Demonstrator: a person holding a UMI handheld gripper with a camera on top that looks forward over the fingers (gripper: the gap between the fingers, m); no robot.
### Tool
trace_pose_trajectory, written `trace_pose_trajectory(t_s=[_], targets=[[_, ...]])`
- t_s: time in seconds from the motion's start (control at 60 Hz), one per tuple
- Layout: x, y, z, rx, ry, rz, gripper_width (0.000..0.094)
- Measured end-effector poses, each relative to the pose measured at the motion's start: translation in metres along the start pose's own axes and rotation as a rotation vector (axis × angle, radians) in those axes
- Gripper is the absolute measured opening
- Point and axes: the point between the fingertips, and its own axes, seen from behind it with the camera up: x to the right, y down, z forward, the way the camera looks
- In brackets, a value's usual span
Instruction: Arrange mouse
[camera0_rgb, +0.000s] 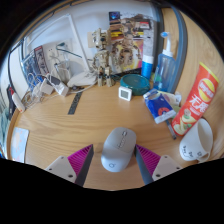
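Note:
A light grey computer mouse lies on the wooden table, between my fingers and reaching a little ahead of them. My gripper is open. The pink pad of the left finger stands a small gap away from the mouse's side. The pad of the right finger is close against the other side. The mouse's near end is hidden below the fingers.
A white mug stands just right of the right finger. Beyond it lie a red snack bag and a blue packet. Farther back are a small white box, bottles and cluttered shelves.

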Motion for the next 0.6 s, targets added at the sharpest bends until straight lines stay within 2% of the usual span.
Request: trace_pose_trajectory(t_s=[0.2,0.433,0.467,0.6], targets=[[-0.01,-0.013,0.015,-0.012,-0.016,-0.072,0.0794],[-0.019,-0.018,0.019,0.006,-0.028,-0.085,0.0602],[-0.02,-0.018,0.019,0.009,-0.027,-0.084,0.0522],[-0.022,-0.016,0.018,0.002,-0.014,-0.08,0.0461]])
